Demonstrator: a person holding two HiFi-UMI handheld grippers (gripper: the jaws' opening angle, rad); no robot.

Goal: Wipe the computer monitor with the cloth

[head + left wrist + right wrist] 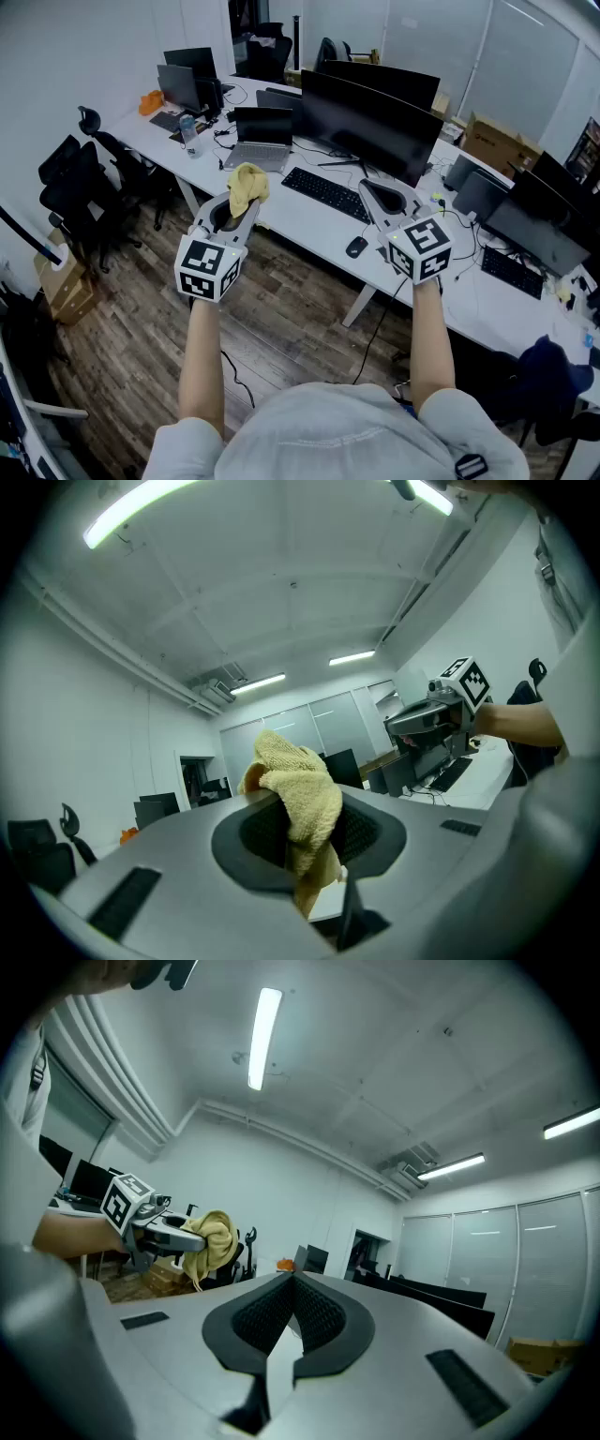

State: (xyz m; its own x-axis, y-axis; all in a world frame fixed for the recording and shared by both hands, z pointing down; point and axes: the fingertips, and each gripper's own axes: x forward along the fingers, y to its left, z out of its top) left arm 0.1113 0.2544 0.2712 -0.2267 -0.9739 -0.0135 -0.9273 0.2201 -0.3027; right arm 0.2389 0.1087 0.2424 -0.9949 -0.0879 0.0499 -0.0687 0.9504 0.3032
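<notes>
My left hand-held gripper [242, 201] grips the cloth [247, 185]; right hand-held gripper [376, 193] is clenched, empty. Wiping is not begun, I judge: next I reach the monitor [370, 127].

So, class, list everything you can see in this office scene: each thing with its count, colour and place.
cloth: one, yellow, clamped in the left tool
monitors: several, black, along the desk; the biggest is straight ahead
keyboards: two, black, one before the biggest monitor, one far right
mouse: one, black, near the desk edge
laptop: one, grey, open, left of the near keyboard
desk: one, white, long
chairs: at least two, black, left of the desk
boxes: two, brown, one behind the desk, one on the floor at left
floor: dark wood
left tool: shut on the cloth
right tool: shut, empty
</notes>
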